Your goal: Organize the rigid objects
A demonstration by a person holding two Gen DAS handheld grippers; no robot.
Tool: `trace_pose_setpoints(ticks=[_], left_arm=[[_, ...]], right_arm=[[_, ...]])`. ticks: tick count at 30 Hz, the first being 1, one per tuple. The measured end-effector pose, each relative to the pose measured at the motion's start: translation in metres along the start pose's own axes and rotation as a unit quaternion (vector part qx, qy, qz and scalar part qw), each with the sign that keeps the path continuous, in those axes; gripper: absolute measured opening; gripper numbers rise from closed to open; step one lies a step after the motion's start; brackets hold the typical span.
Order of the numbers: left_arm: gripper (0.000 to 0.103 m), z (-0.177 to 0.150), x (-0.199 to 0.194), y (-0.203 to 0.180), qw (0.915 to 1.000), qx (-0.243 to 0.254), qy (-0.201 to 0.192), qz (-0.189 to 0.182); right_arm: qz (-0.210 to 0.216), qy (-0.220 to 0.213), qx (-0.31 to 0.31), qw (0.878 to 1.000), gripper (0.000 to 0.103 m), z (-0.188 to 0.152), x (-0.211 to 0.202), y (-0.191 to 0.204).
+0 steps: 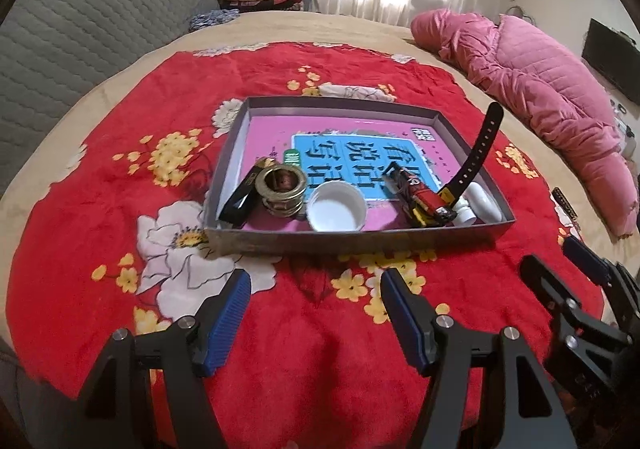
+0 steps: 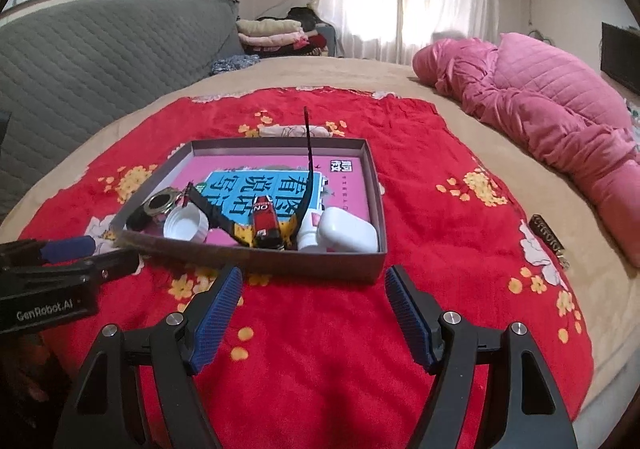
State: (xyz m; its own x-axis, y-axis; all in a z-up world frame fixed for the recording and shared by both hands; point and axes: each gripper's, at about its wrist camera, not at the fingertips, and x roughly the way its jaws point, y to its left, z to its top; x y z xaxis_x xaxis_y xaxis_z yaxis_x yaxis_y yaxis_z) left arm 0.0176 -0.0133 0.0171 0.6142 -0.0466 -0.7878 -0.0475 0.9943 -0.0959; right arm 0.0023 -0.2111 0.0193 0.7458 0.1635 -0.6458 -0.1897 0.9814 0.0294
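Note:
A shallow grey box (image 1: 360, 237) (image 2: 256, 259) with a pink and blue book in its bottom sits on a red flowered blanket. In it lie a brass ring fitting (image 1: 282, 187) (image 2: 159, 205), a white cap (image 1: 337, 207) (image 2: 186, 227), a black bar (image 1: 240, 197), a red toy car (image 1: 418, 189) (image 2: 266, 223), a black watch with its strap upright (image 1: 482, 147) (image 2: 308, 165) and a white case (image 1: 486, 201) (image 2: 346, 231). My left gripper (image 1: 316, 313) is open and empty in front of the box. My right gripper (image 2: 314, 309) is open and empty too, near the box's front right.
A dark key tag (image 2: 548, 235) (image 1: 564, 203) lies on the blanket's right edge, outside the box. A pink quilted coat (image 1: 540, 97) (image 2: 560, 109) lies at the right. A grey headboard (image 1: 80, 33) stands at the left, with folded clothes (image 2: 272, 35) behind.

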Motion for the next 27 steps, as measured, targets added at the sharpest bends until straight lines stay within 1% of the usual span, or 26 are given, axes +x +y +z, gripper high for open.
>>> trace_pose_setpoints(ticks=[3, 9, 15, 20, 24, 27], left_arm=[[0.067, -0.003, -0.004, 0.004, 0.9999, -0.011, 0.001, -0.003], [0.067, -0.004, -0.017, 0.005, 0.9999, -0.014, -0.003, -0.006], [0.067, -0.005, -0.03, 0.005, 0.9998, -0.013, -0.012, -0.005], [0.067, -0.008, -0.032, 0.002, 0.9999, -0.003, -0.014, 0.001], [0.067, -0.008, -0.029, 0.001, 0.9999, 0.0, -0.017, 0.001], [0.067, -0.01, -0.023, 0.003, 0.9999, -0.001, -0.013, 0.001]], right_arm=[[0.001, -0.014, -0.009, 1.0, 0.075, -0.001, -0.012, 0.006], [0.006, -0.032, -0.01, 0.999, 0.075, 0.001, -0.029, 0.012], [0.025, -0.023, 0.044, 0.998, 0.076, 0.006, -0.036, 0.013], [0.026, -0.032, 0.023, 0.999, 0.076, 0.003, -0.039, 0.025], [0.023, -0.031, 0.007, 0.999, 0.076, -0.001, -0.032, 0.03], [0.022, -0.019, 0.013, 1.0, 0.076, -0.005, -0.023, 0.029]])
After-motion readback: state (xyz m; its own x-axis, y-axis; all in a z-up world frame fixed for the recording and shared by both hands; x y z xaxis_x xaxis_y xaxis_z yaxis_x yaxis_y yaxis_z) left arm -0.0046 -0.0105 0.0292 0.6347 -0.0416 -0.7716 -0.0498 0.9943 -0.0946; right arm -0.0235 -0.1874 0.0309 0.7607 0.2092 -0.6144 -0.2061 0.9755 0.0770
